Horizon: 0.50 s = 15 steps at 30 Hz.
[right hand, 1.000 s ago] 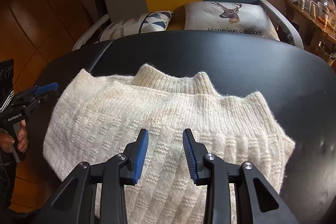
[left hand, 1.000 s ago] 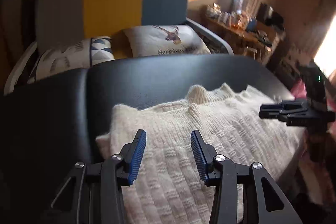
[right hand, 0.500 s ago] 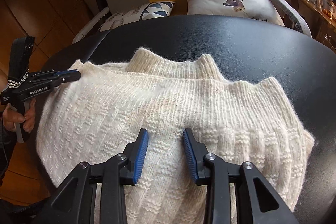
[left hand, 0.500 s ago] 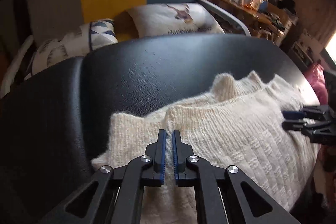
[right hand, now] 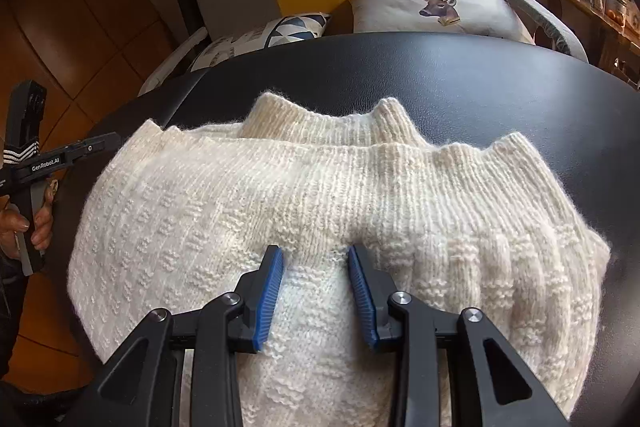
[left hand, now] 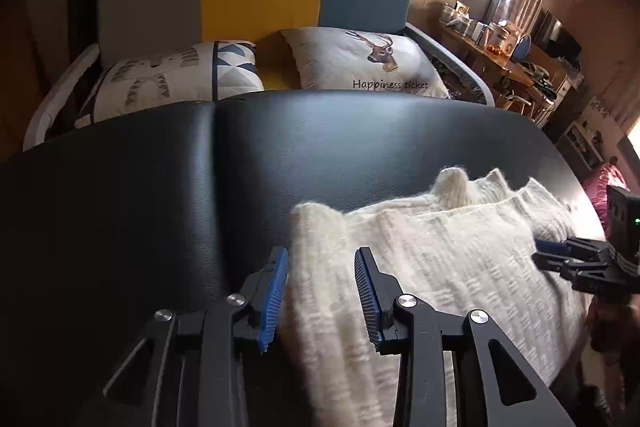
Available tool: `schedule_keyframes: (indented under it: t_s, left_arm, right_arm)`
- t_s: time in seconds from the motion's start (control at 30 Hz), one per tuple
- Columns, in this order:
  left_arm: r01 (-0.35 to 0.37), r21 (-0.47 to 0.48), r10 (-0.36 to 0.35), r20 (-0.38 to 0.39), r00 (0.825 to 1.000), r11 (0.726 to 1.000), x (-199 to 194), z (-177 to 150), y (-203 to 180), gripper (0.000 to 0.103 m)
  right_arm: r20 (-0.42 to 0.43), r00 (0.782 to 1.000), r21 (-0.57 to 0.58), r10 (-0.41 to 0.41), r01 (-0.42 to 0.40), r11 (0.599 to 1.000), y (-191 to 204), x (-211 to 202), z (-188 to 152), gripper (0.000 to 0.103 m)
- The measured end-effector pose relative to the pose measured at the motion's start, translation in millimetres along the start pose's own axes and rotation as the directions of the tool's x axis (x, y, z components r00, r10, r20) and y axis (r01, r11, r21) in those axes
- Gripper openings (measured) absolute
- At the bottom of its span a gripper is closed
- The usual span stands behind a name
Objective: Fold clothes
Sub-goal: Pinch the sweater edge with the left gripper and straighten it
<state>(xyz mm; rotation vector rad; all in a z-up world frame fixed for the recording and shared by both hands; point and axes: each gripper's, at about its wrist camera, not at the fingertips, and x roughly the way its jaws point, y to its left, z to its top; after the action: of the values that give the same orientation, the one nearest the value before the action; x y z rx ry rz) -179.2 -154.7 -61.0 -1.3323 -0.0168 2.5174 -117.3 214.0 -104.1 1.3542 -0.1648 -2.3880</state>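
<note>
Black table (right hand: 460, 75): sweater (right hand: 320, 187) long axis crosswise; our left gripper (left hand: 320, 291) straddles its end, right gripper (right hand: 316, 291) mid-hem, both jaws apart.

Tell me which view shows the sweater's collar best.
The right wrist view. There the collar faces the camera whole, ribbed, both corners standing up from the folded sweater on the black table. The left wrist view shows the collar from the side only, as a small blurred bump.

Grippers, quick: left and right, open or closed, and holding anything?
Left gripper: open, jaws astride the sweater's left edge, holding nothing.
Right gripper: open over the sweater's middle, holding nothing.
</note>
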Motion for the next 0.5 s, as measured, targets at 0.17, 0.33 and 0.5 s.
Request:
schedule_keyframes:
  t_s: [0.17, 0.33, 0.5]
  left_arm:
    - [-0.017, 0.094, 0.024, -0.073, 0.997, 0.995, 23, 1, -10, 0.04]
    - [-0.1, 0.094, 0.102, -0.02, 0.995, 0.991, 31, 3, -16, 0.007]
    - [-0.015, -0.083, 0.013, -0.022, 1.0, 0.996, 29, -4, 13, 0.007]
  right_arm:
    - [0.009, 1.0, 0.005, -0.016, 0.016, 1.0, 0, 0, 0, 0.035]
    - [0.005, 1.0, 0.004, -0.019, 0.019, 1.0, 0, 1, 1, 0.035]
    - [0.002, 1.0, -0.007, -0.024, 0.024, 1.0, 1, 2, 1, 0.035]
